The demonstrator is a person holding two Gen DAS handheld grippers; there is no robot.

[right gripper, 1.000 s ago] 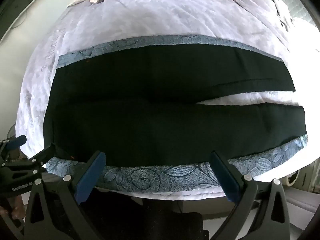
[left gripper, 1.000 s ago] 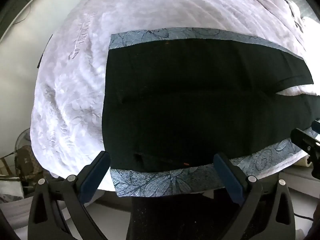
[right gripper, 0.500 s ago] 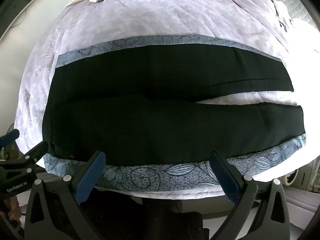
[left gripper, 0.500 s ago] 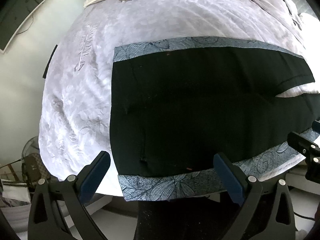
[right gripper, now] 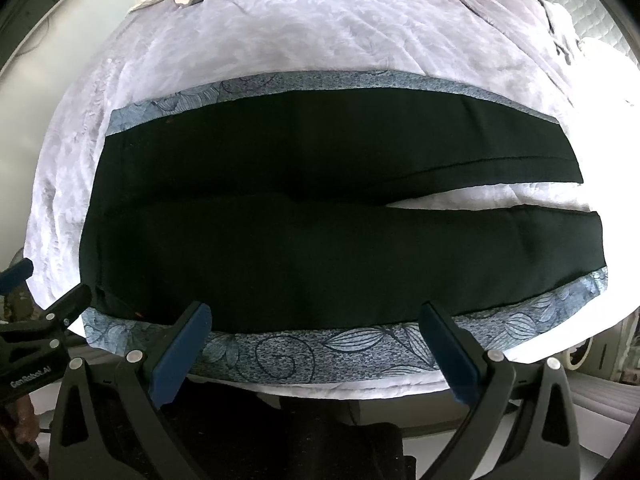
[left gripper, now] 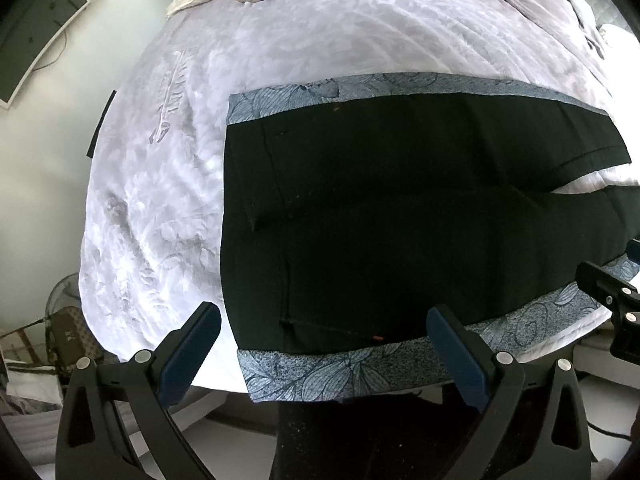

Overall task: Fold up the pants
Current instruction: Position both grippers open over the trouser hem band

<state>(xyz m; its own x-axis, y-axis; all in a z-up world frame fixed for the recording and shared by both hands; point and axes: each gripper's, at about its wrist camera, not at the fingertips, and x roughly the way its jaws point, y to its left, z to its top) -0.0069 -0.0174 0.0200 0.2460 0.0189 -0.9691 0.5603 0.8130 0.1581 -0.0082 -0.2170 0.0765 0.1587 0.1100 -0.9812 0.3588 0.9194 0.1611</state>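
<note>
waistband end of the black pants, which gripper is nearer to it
Left. The left gripper hovers open at the pants' waistband corner; the right gripper, also open, sits further along the near leg toward the cuffs.

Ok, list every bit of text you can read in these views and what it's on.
"GenRobot.AI": white print on the left gripper, seen at the left edge of the right wrist view.
Large lettering woven into the bedspread, left of the pants: distorted, not readable.
Patterned bag on the floor: marks too small to read.
</note>
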